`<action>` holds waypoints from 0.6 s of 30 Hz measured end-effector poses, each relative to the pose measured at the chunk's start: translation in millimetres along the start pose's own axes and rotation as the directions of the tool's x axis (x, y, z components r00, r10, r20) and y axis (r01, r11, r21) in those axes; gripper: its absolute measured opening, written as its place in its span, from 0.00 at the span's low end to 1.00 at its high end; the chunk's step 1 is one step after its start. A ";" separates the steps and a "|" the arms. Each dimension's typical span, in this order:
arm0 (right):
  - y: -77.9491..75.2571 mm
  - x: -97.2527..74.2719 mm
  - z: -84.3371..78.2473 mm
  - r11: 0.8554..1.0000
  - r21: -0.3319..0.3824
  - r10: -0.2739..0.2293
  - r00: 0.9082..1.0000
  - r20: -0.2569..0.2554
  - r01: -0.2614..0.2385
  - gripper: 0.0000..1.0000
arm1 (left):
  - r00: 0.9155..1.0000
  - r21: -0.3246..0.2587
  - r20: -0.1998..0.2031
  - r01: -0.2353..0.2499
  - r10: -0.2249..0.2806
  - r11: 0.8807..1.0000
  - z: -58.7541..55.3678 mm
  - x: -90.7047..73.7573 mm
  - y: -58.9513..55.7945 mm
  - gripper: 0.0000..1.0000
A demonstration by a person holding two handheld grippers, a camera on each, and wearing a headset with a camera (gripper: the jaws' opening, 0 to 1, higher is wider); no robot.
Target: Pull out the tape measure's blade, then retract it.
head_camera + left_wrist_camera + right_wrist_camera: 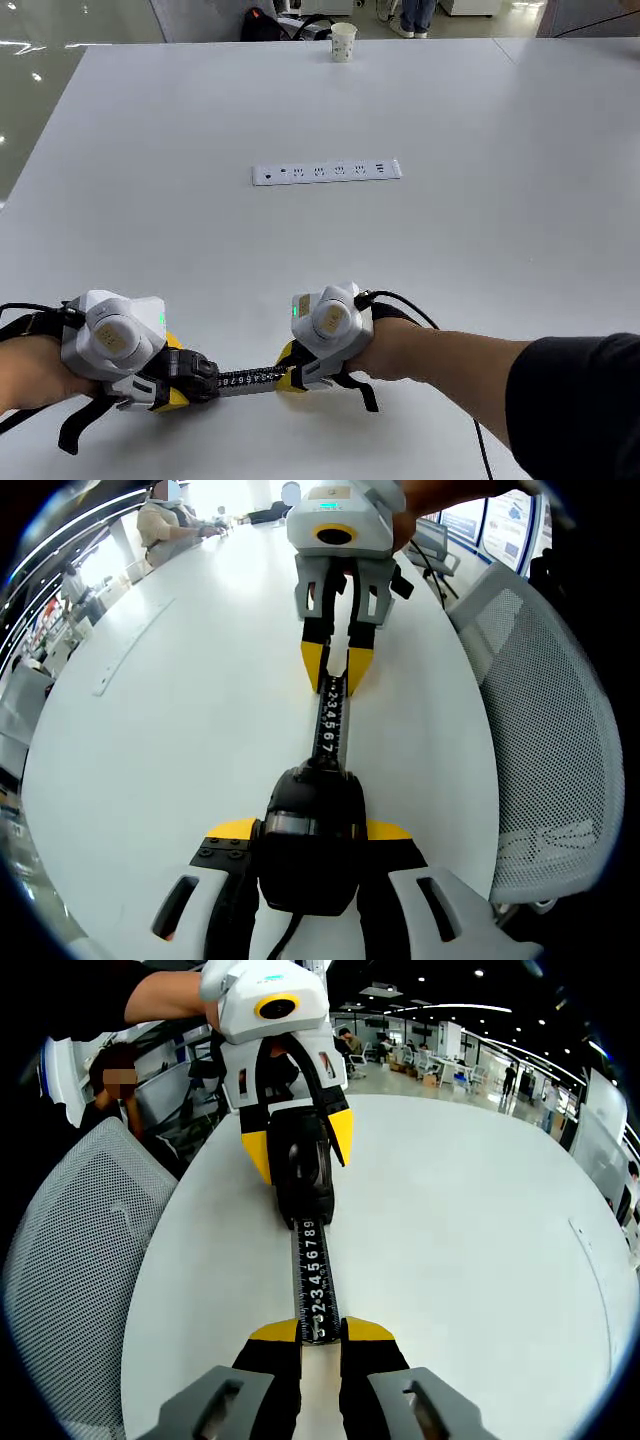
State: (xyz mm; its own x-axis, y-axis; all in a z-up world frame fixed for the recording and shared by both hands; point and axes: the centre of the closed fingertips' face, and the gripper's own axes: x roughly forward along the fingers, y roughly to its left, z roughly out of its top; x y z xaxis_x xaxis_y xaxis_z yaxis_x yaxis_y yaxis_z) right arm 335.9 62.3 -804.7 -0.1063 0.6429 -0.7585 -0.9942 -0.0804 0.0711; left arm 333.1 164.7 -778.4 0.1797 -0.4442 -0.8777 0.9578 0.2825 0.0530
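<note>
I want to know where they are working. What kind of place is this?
Most likely an open-plan office. There is a big white table with a long white power strip on it, a grey mesh-backed office chair beside it, and rows of ceiling lights over more desks.

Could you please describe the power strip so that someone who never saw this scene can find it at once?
Look at the big white table. Near its middle lies the power strip, flat and white, with a row of sockets facing up. Unlike the paper cup standing at the far edge, it is long and low.
</note>
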 end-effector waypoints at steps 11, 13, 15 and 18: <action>-1.3 -6.4 -7.9 1.000 0.010 -0.002 1.000 -0.006 0.002 0.10 | 1.000 -0.005 0.000 -0.004 0.004 1.000 -0.7 1.0 0.9 0.32; -1.4 -7.2 -9.5 1.000 0.011 -0.002 1.000 -0.008 0.002 0.10 | 1.000 -0.006 0.001 -0.004 0.004 1.000 -0.5 1.1 0.6 0.32; -1.6 -7.7 -10.7 1.000 0.011 -0.003 1.000 -0.009 0.003 0.10 | 1.000 -0.007 0.002 -0.005 0.005 1.000 -0.4 1.1 0.6 0.32; -1.0 -8.1 -11.4 1.000 0.009 -0.003 1.000 -0.011 0.003 0.10 | 1.000 -0.007 0.002 -0.004 0.004 1.000 -0.3 1.1 0.1 0.32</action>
State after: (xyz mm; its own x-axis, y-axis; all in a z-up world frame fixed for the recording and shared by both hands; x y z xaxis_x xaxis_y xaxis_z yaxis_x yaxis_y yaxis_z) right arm 337.9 48.4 -805.9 -0.1033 0.6346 -0.7659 -0.9946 -0.0717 0.0748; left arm 333.4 164.5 -779.4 0.1844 -0.4451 -0.8763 0.9554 0.2904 0.0536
